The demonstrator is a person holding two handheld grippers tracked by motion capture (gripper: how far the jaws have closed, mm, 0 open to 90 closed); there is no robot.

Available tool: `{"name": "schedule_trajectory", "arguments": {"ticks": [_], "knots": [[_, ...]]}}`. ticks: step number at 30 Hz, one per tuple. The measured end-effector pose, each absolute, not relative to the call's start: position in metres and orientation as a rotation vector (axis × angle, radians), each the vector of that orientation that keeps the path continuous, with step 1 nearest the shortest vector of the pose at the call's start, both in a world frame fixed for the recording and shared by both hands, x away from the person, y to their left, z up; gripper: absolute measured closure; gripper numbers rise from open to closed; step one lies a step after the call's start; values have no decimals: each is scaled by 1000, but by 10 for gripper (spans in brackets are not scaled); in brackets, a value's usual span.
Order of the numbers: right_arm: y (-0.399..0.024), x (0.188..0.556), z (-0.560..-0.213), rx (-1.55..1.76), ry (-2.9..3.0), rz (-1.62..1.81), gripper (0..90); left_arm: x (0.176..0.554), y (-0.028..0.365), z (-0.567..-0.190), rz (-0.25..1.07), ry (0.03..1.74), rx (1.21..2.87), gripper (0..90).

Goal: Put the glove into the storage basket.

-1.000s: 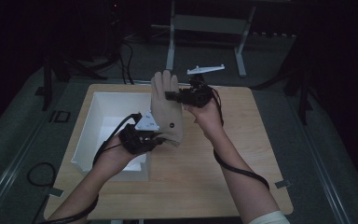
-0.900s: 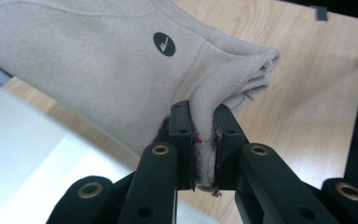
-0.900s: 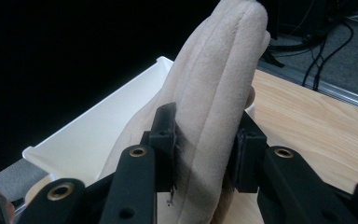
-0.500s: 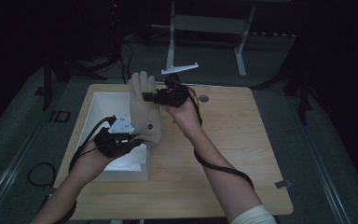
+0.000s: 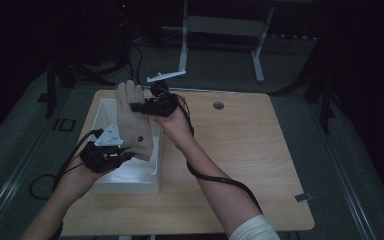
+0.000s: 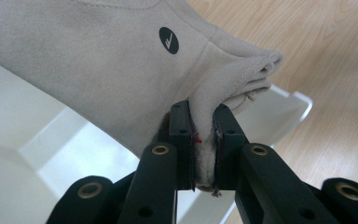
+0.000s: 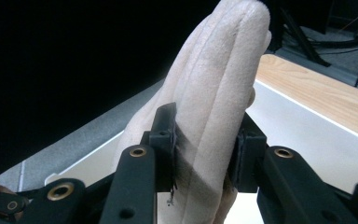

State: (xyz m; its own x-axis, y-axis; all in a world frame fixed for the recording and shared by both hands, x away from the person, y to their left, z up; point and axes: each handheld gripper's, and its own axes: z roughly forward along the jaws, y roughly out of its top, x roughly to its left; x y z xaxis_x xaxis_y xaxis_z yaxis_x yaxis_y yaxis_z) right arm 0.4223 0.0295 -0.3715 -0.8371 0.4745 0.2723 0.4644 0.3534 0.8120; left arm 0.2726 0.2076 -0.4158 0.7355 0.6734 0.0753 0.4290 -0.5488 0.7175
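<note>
A beige suede glove (image 5: 132, 125) hangs stretched above a white bin (image 5: 100, 186) at the table's left side. My left gripper (image 5: 111, 152) is shut on the glove's cuff edge (image 6: 205, 140), whose folded fabric is pinched between the black pads. A round black logo (image 6: 168, 40) marks the glove near the cuff. My right gripper (image 5: 139, 106) is shut on the glove's finger end (image 7: 214, 116), the padded fingers squeezed between its jaws. The glove stands fingers up, held over the bin's opening.
The wooden table (image 5: 245, 150) stretches bare to the right of the bin, with a round grommet hole (image 5: 218, 105) near its back edge. A white tool (image 5: 166, 76) lies beyond the table. Metal stand legs (image 5: 220, 30) and cables sit on the dark floor behind.
Both hands have carried the glove leftward, from the table's middle to over the white bin. Both grips on the glove are unchanged.
</note>
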Motion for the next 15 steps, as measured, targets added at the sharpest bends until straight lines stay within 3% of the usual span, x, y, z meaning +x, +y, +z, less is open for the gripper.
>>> {"name": "schedule_trajectory", "arguments": {"ticks": [15], "knots": [[52,432,-420,939,2648,1389,673,277,219,-457,391,908,2254,820]]}}
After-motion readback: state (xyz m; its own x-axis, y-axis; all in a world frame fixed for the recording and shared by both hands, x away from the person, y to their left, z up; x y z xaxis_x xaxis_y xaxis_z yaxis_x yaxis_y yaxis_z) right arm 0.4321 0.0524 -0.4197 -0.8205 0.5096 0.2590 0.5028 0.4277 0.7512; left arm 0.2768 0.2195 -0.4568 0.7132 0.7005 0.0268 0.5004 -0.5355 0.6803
